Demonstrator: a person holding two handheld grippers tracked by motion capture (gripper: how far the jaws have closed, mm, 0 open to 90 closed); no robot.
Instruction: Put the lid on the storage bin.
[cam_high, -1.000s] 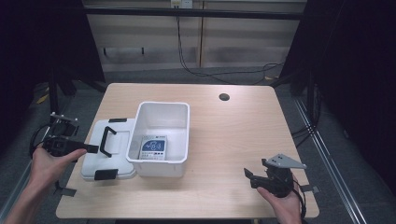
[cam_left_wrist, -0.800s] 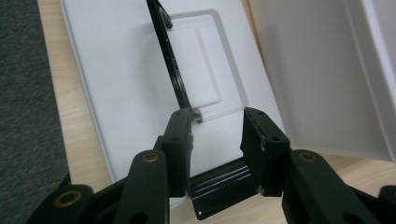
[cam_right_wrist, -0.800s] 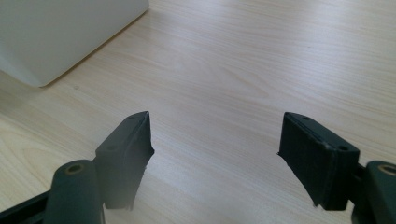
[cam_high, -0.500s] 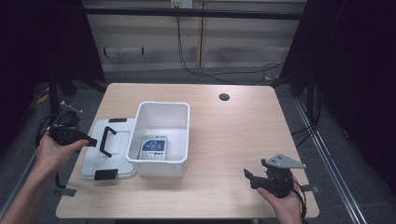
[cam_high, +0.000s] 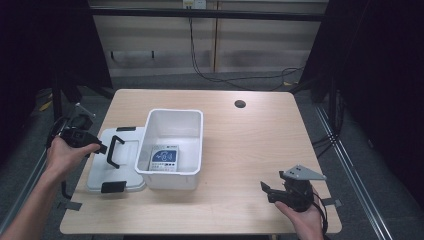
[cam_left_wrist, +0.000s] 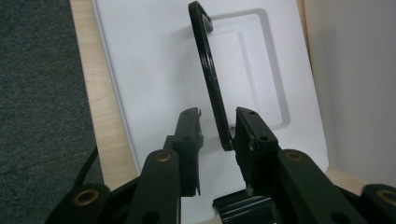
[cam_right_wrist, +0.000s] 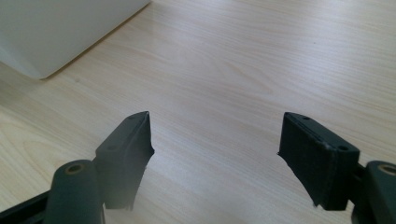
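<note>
One thin black handle (cam_left_wrist: 212, 84) of the lid (cam_left_wrist: 154, 70) is only loosely straddled by the left gripper (cam_left_wrist: 217, 133), whose fingers have just been closing and touch it on one side alone, so it could slip out if lifted, while the right gripper (cam_right_wrist: 215, 154) is held open over the worktop (cam_right_wrist: 261, 60).

Not much to read here, honestly. The only printed thing is a blue and white card or packet (cam_high: 165, 158) lying flat on the bottom of the white bin (cam_high: 194, 145), and from the high view its markings are way too small and blurry to make out any words, brand or numbers. No readable writing on anything else.
</note>
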